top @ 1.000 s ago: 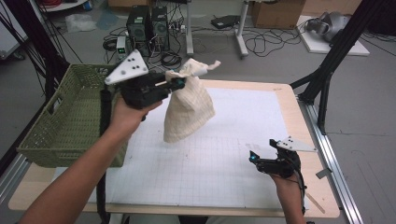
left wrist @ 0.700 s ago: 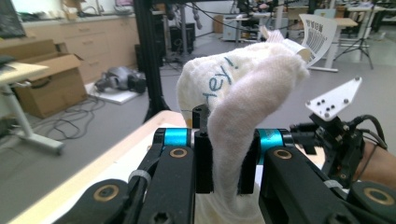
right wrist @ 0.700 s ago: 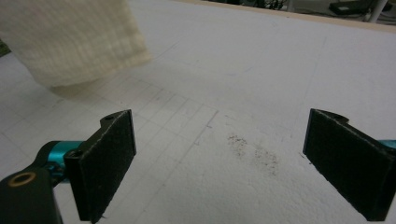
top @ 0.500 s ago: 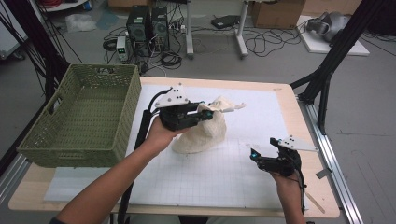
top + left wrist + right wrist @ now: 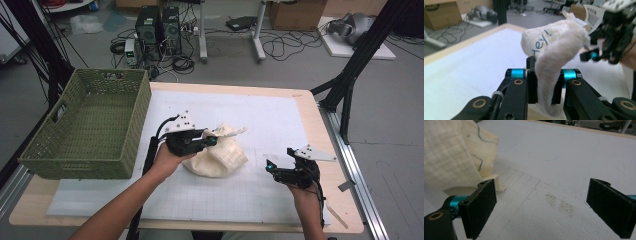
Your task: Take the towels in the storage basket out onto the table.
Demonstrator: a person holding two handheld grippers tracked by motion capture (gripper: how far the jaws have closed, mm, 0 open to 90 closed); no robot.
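Standing by the table (image 5: 305, 107): the left gripper (image 5: 209, 141) is pinching a fold of the cream cloth bag (image 5: 220, 157), jaws pressed tight on the fabric w/ a thick strip of it squeezed between the pads, clear in the left gripper view, where the bag (image 5: 554, 45) bulges up past the jaws w/ blue handwriting and a paper tag (image 5: 594, 15) at its top. The bag sits slumped on the white mat (image 5: 280, 120), roughly mid-table, just right of the green basket (image 5: 75, 150) but apart from it, not inside. The right gripper (image 5: 270, 167) is near the bag's right side, not touching; its jaws are spread wide, w/ bare mat btwn them in the right gripper view, and the bag (image 5: 451, 155) is off to the upper left there. Some dark specks (image 5: 559, 203) lie on the mat ahead of that gripper. Progress, as I'd judge it: the grab is done on the left side, bag is down on the mat; basket is empty as far as I can see. What's left is prob. getting the right gripper onto the bag too, or lifting it over into the basket; can't tell which from here. So early-to-mid, nothing delivered yet.
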